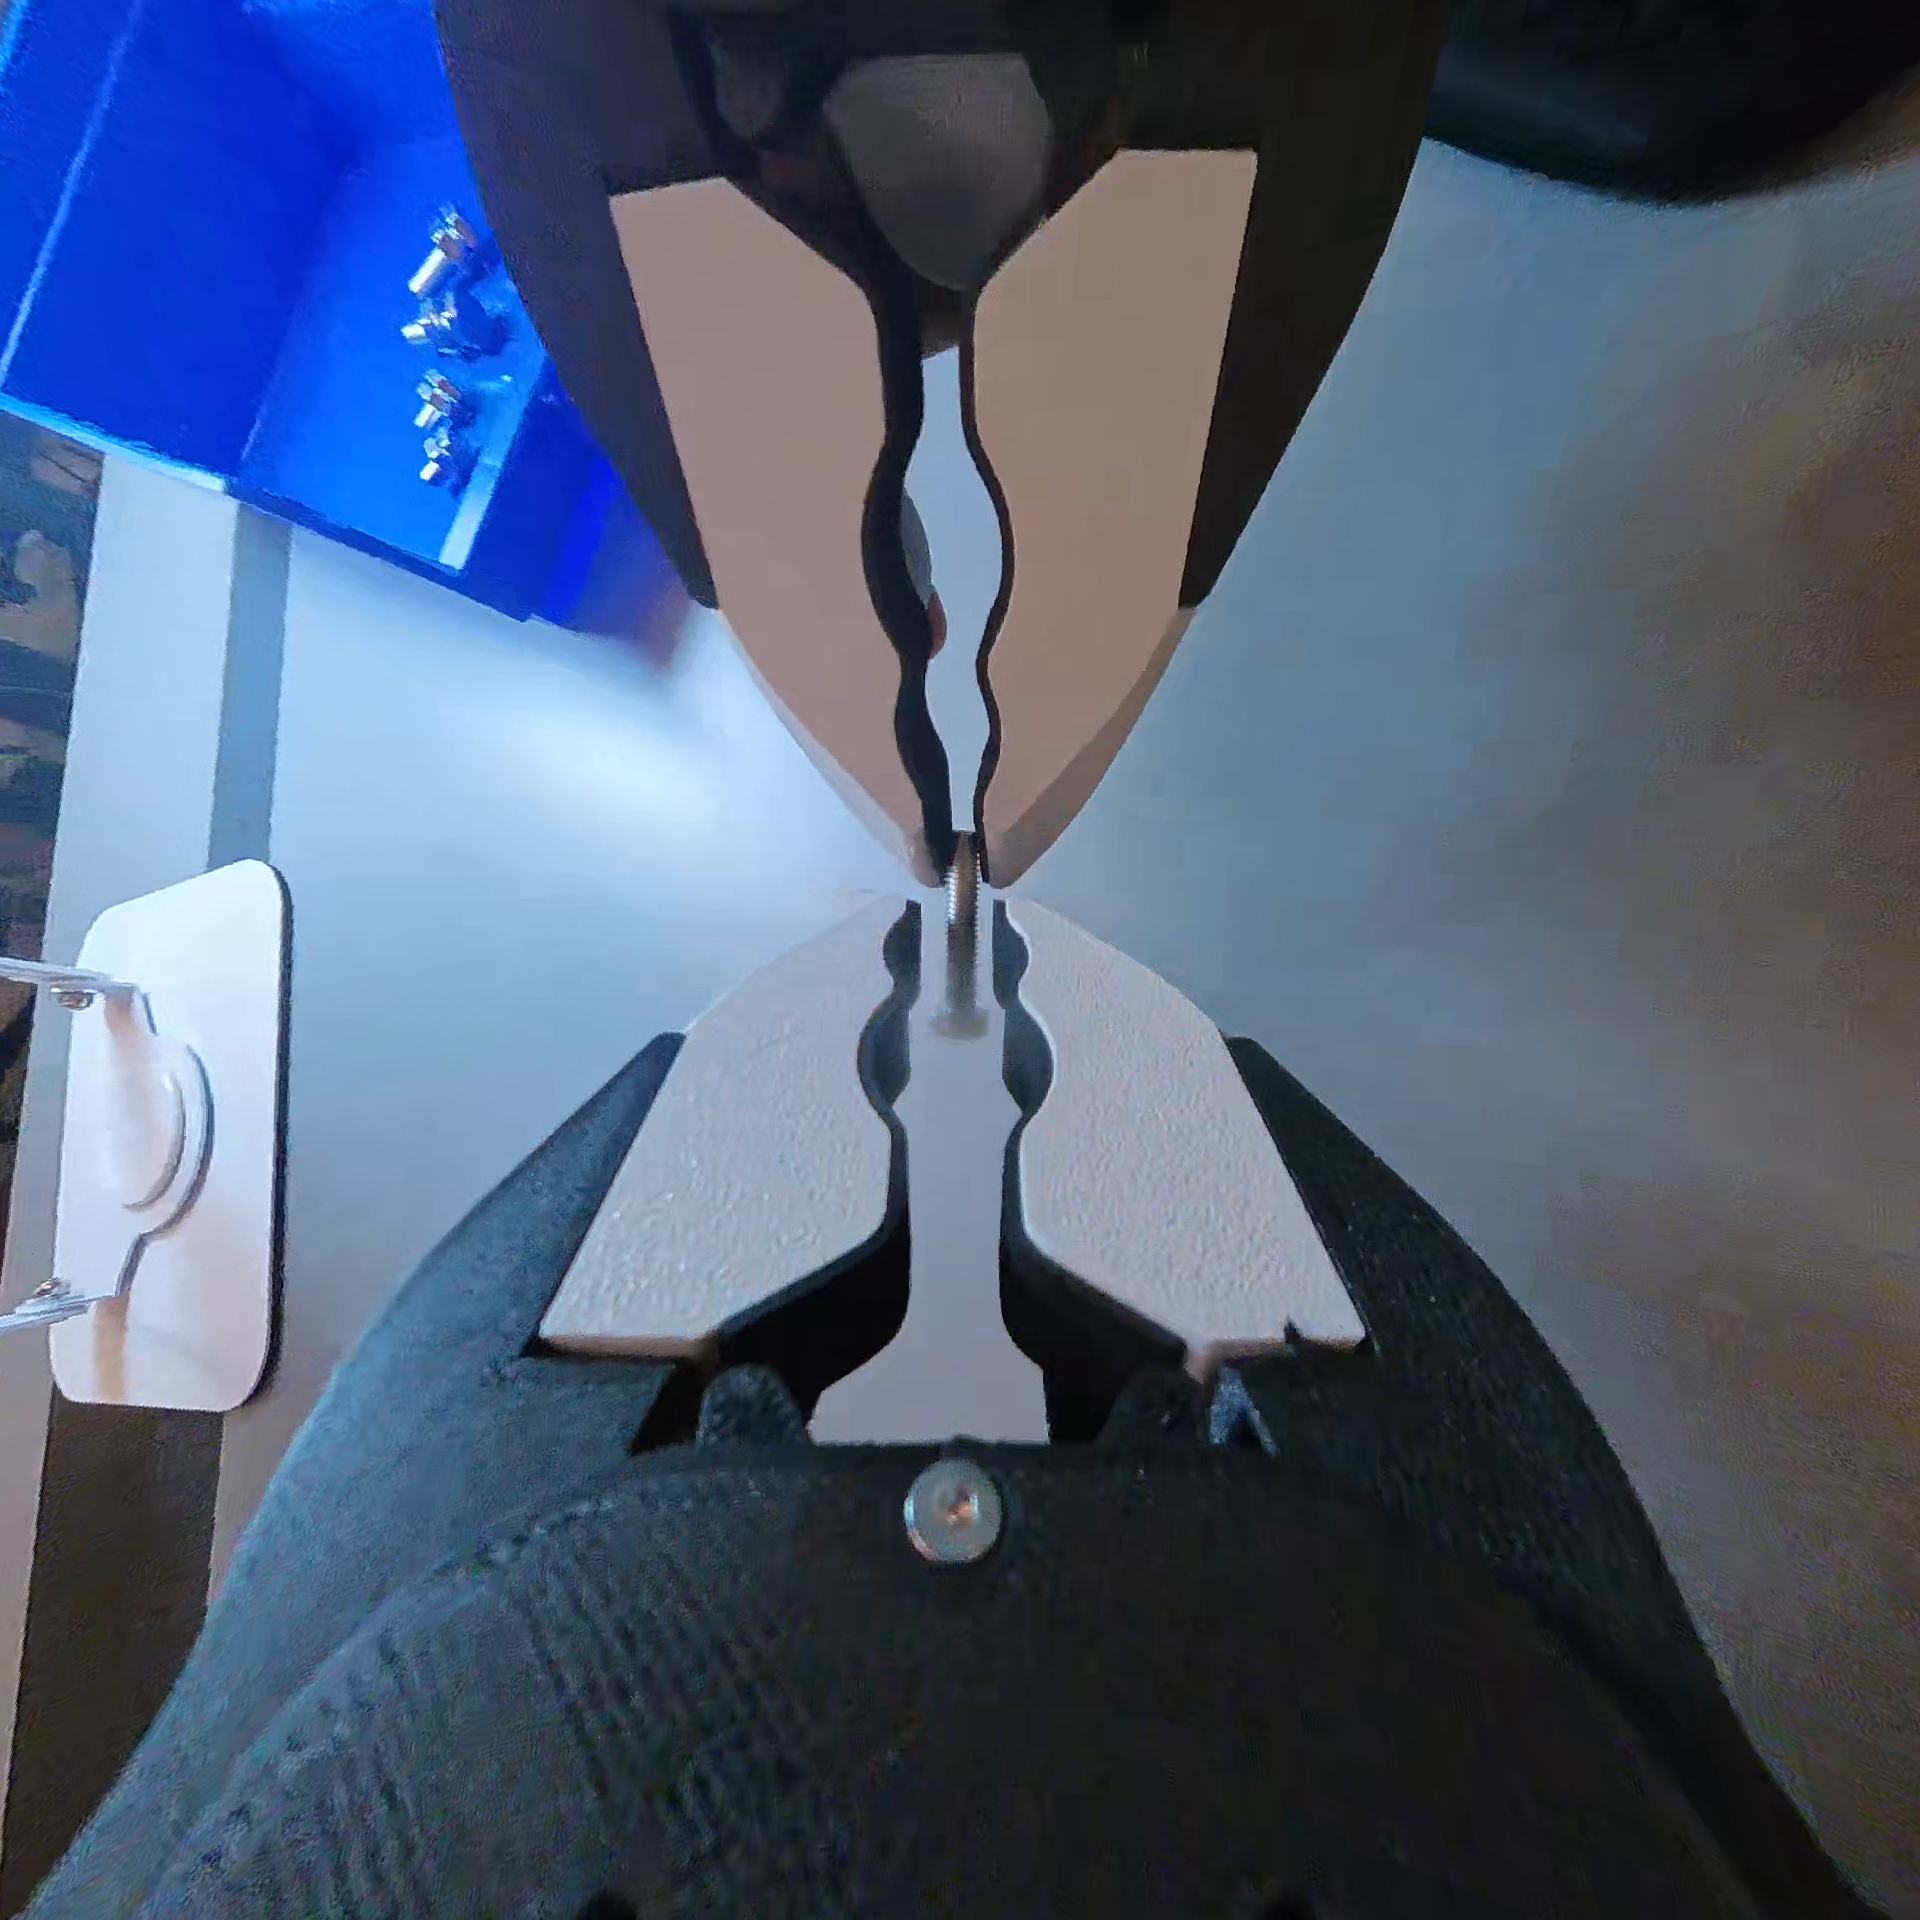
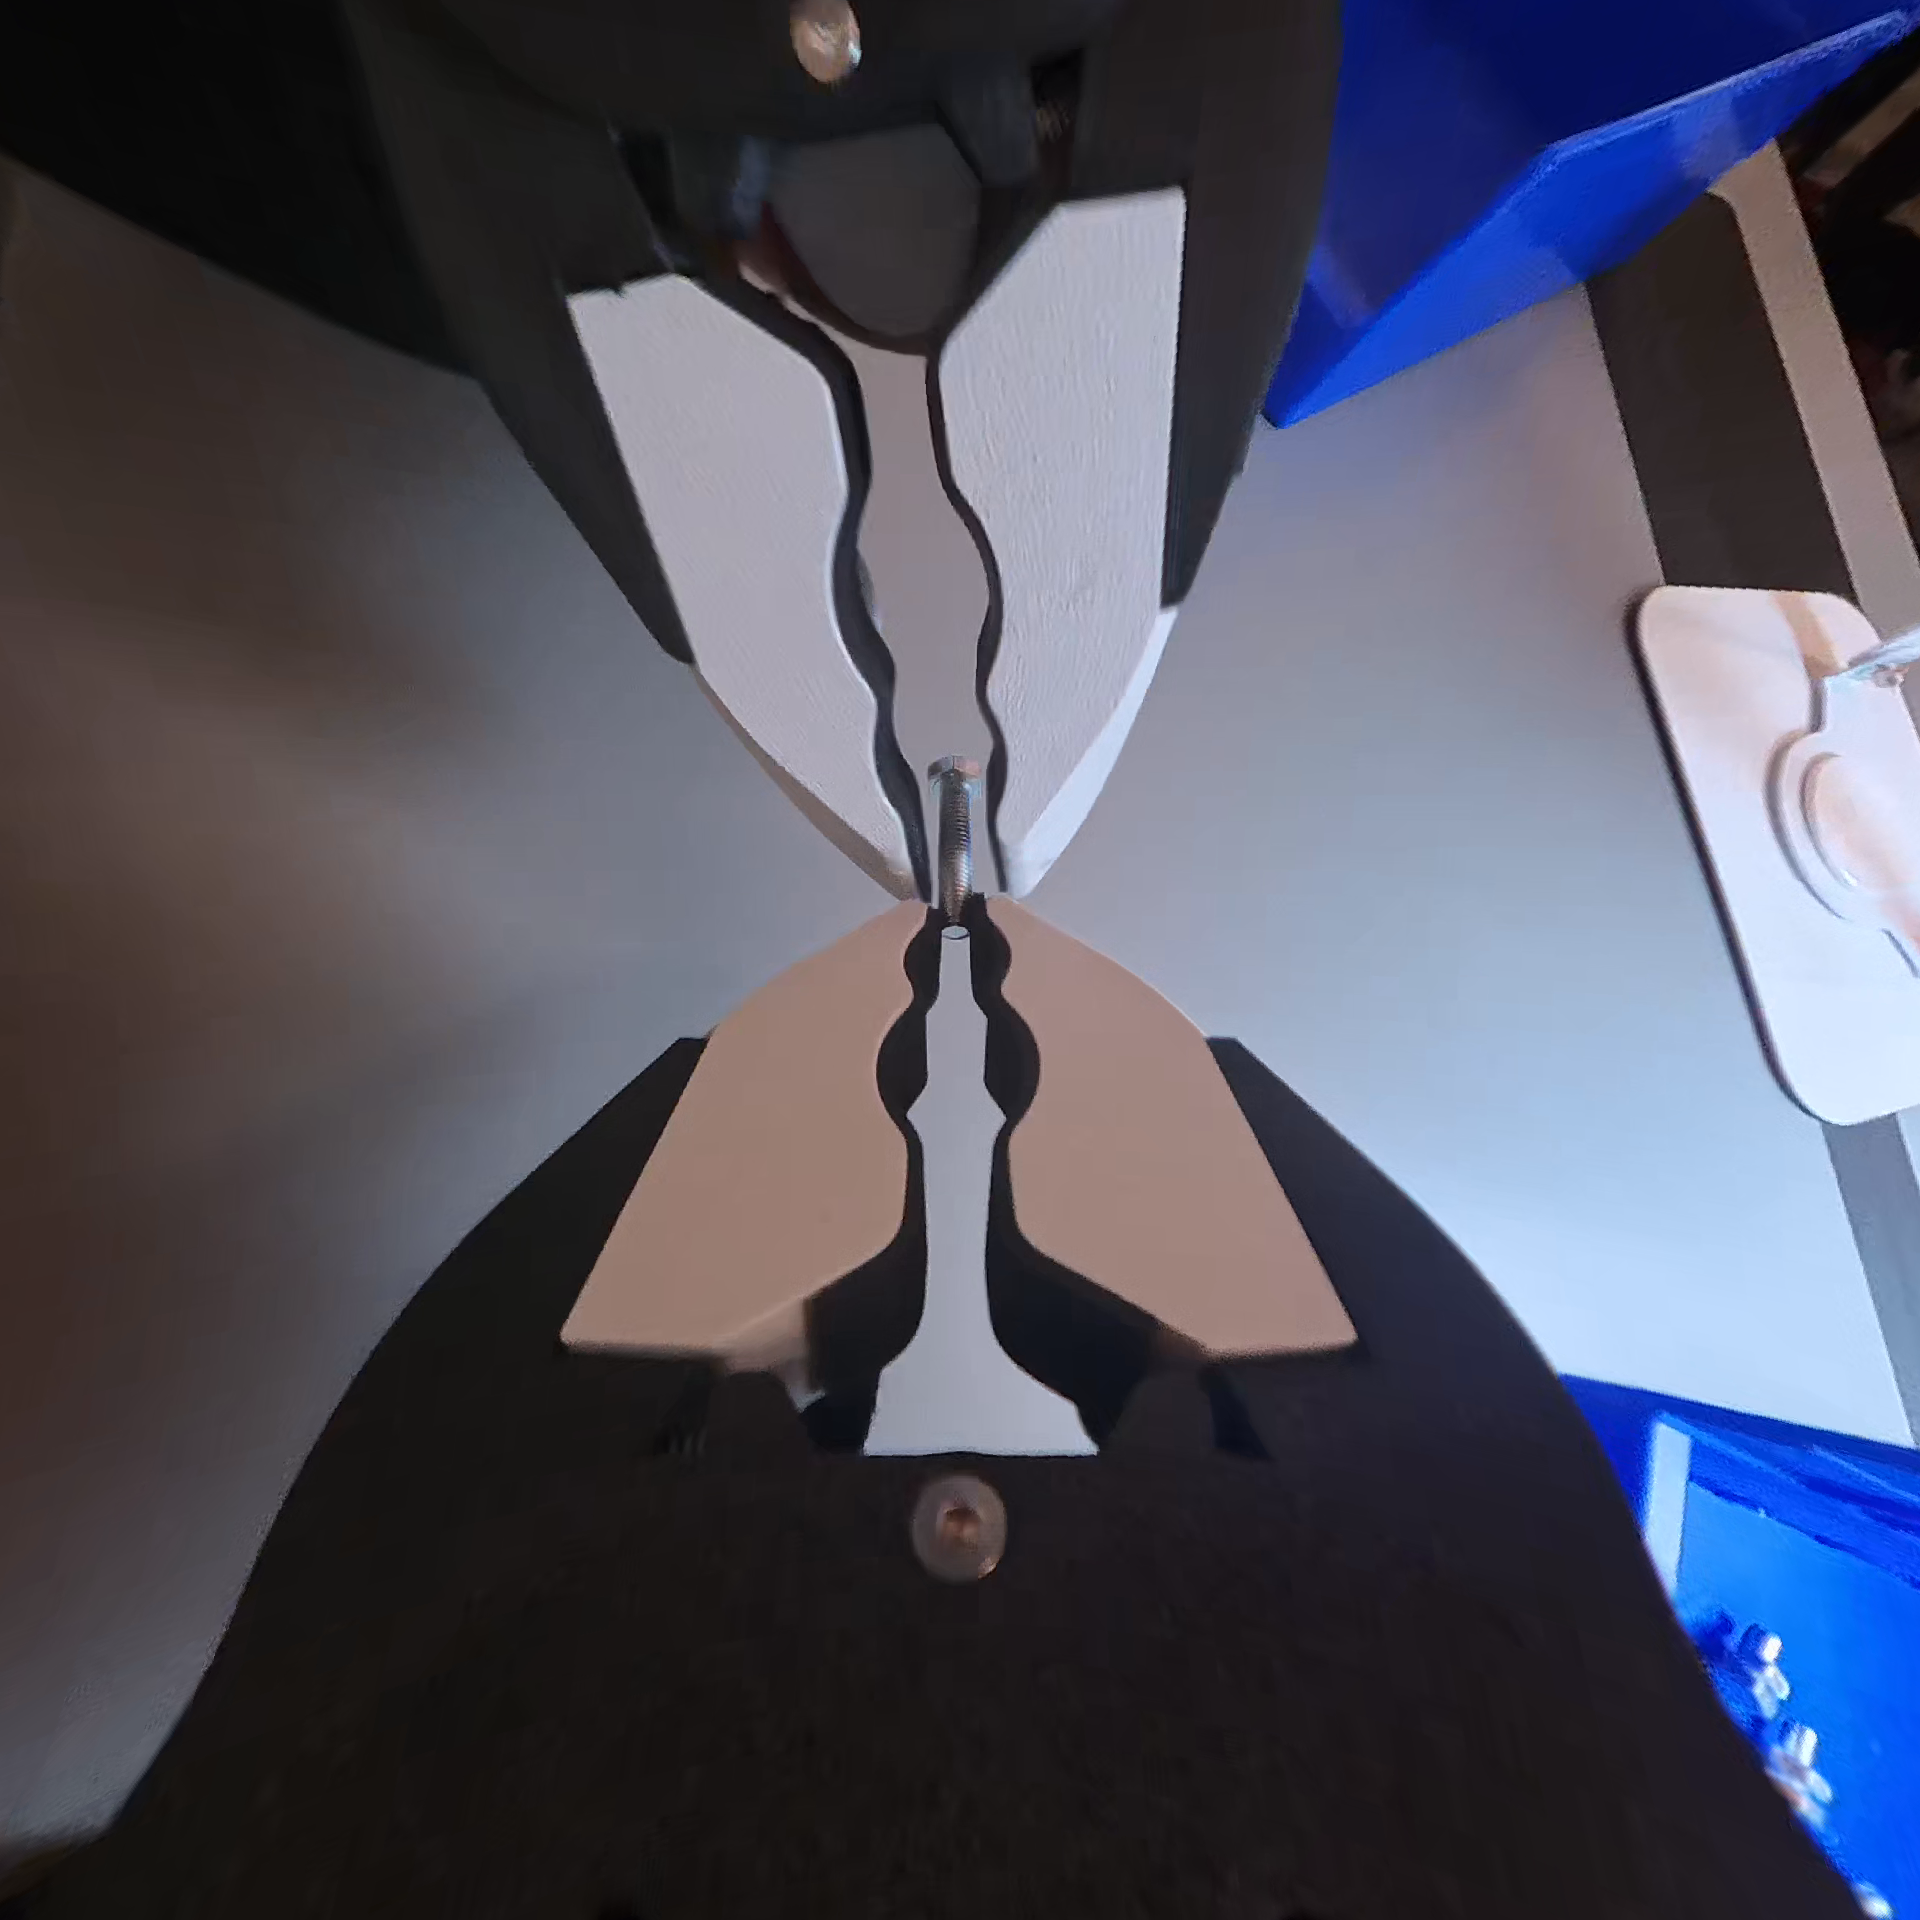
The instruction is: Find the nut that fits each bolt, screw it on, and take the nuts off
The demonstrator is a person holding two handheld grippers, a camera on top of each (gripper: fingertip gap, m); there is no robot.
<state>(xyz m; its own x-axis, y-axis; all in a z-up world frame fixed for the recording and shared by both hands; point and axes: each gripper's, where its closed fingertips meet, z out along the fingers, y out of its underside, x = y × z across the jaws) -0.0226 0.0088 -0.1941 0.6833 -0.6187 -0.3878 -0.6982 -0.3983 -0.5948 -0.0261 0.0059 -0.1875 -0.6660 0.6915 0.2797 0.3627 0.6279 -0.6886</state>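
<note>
1. Pale worktop (image 1: 520, 727) is seen beneath both claws, with a blue bin (image 1: 156, 260) of spare bolts set off to the side
2. Left claw (image 1: 956, 914) is closed on the bolt (image 1: 954, 961), held head-inward so the thread points out
3. Right claw (image 2: 954, 920) is pinched on the nut (image 1: 961, 862), met tip to tip for threading

A pale grey surface (image 1: 499, 727) fills both views. A blue bin (image 1: 156, 260) stands at the upper left of the left wrist view; its contents are too blurred to identify. A white rounded plate (image 1: 171, 1132) with a round disc and metal brackets lies flat at the surface's left edge, beside a darker grey strip (image 1: 249, 665).
</note>
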